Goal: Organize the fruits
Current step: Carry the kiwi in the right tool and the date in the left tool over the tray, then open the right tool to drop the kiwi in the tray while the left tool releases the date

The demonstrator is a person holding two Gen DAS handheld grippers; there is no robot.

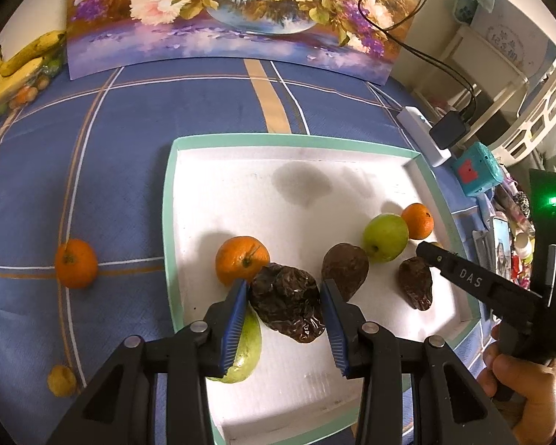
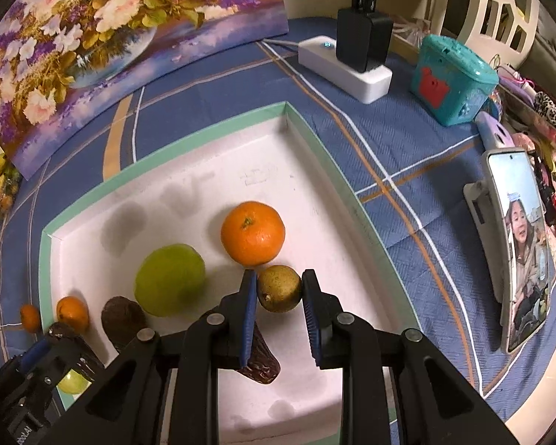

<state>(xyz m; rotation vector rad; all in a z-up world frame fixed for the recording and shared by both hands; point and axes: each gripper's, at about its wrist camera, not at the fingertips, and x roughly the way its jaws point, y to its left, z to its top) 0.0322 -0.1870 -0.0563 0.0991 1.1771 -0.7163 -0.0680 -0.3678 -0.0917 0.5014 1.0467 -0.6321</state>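
Straddling a wrinkled dark fruit [image 1: 285, 302], the left gripper [image 1: 283, 289] gapes; crowding the orange [image 1: 242, 259] risks a knock.

The tray's [image 1: 168, 200] far half lies bare, open to approach from above. Its near half is crowded: orange [image 1: 242, 259], dark fruits [image 1: 286, 307], green fruit [image 1: 385, 236] (some touching). On the right, a power strip [image 2: 346, 68], teal box [image 2: 452, 79] and phone [image 2: 519, 248] hem the bench [image 1: 92, 185]; its left side seems freer.
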